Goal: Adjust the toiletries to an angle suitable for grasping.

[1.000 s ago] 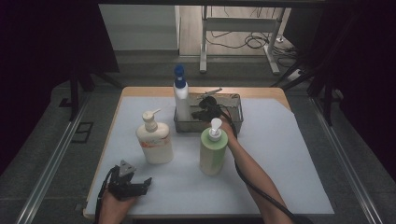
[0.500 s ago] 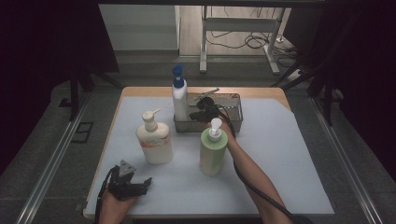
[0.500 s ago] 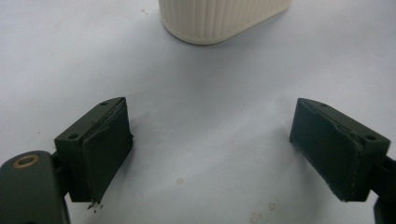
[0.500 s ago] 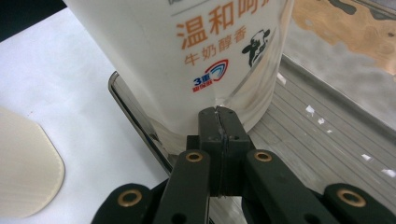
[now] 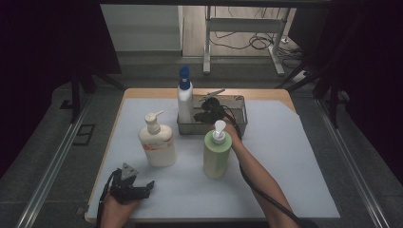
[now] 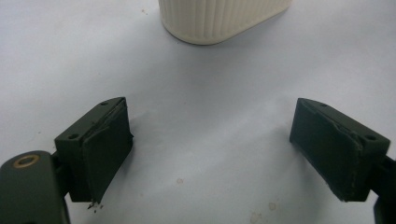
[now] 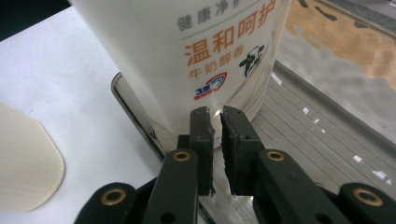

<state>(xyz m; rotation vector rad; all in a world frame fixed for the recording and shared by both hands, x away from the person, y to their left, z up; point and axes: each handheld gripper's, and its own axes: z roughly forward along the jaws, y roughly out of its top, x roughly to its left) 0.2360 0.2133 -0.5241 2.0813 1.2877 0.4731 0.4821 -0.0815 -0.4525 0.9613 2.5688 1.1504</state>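
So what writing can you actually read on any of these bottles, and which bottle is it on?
"健康净护" (top line cut off, last characters uncertain): white bottle standing in the metal tray.
"温和呵护", orange: same bottle.
"牛奶静香", smaller orange: same bottle; last characters uncertain.
"3重" in a small emblem: same bottle; the rest is too small.
Orange band on the cream pump bottle: too blurred to read.

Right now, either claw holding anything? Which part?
Nothing held. Left claw is open over bare table; right claw is shut and empty, in the metal tray beside the white bottle.

Dim room, grey floor (image 5: 38, 156) (cables (image 5: 247, 40) beyond)
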